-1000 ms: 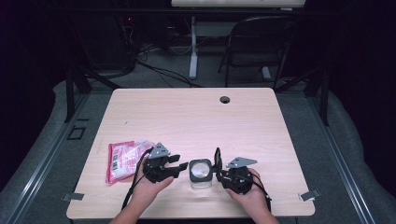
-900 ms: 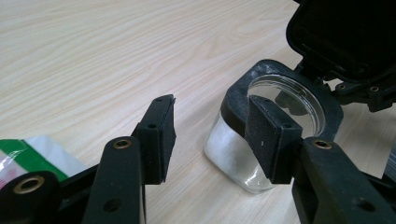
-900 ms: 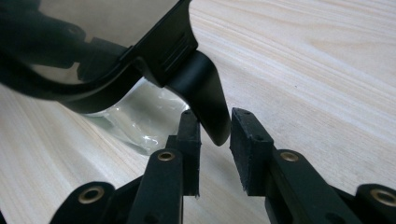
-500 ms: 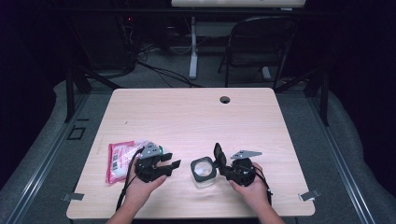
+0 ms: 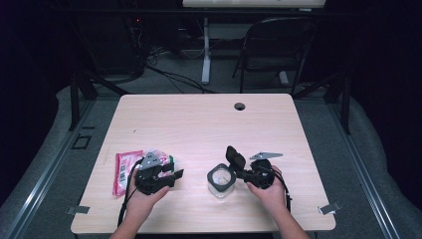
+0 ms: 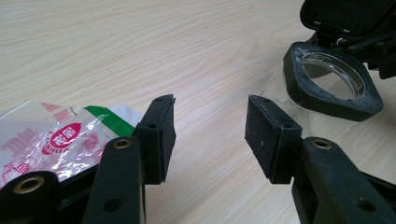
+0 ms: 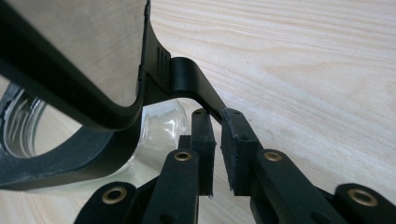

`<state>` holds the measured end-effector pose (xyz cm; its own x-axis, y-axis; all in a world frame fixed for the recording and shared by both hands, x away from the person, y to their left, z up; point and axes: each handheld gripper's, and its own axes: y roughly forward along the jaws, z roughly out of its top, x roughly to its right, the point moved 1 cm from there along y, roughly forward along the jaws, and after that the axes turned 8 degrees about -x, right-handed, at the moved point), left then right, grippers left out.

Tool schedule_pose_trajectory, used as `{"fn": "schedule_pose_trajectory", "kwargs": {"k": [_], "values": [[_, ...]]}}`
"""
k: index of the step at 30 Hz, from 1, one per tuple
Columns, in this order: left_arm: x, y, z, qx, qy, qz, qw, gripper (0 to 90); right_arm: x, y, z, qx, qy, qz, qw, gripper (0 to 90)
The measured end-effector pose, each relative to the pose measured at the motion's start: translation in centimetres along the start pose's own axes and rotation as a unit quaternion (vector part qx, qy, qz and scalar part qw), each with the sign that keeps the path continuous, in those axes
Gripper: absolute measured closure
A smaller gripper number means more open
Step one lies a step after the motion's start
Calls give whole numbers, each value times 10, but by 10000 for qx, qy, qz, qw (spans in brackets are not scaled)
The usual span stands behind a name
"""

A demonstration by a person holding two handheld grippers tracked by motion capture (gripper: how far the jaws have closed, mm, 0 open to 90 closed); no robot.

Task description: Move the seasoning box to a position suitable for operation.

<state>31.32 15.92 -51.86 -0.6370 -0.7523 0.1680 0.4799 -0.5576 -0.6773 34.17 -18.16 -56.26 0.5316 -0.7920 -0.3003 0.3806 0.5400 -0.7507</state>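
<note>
Near front edge of table (image 5: 199,119), between hands: clear glass jar (image 5: 221,183) with black square collar, hinged lid (image 5: 235,157) flipped up. Right tool (image 5: 238,171) just been closing, now pinching lid's hinge tab (image 7: 205,95) between pads. Left tool (image 5: 175,174) spread, nothing between pads, hovering beside pink-and-white snack packet (image 5: 125,169), well apart from jar. Step judged: steady jar by lid tab. Advice: keep pinch square on tab, avoid twisting hinge, keep jar base flat on table; bring left tool in level.
</note>
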Motion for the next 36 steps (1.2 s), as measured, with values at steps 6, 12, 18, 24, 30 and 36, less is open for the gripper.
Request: {"fn": "schedule_pose_trajectory", "kwargs": {"k": [6,12,18,24,30,36], "values": [[-2,-2,-1,67,-4,48,10000,525,4,0,2,-35,-30,61,10000,836],[-4,-2,-1,30,8,128,9999,520,2,-4,0,-36,-77,-28,10000,790],[-5,-4,-6,-60,300,276,9991,524,-3,-16,-4,-39,-290,-228,9993,674],[-17,-13,-15,57,221,394,9990,501,-9,-26,-8,98,-650,-626,9959,549],[-33,-23,-25,132,43,466,9988,479,-6,-29,-9,183,-648,-677,9954,527],[-51,-31,-34,67,-272,496,9984,509,-3,-33,-10,238,-603,-655,9957,566]]}}
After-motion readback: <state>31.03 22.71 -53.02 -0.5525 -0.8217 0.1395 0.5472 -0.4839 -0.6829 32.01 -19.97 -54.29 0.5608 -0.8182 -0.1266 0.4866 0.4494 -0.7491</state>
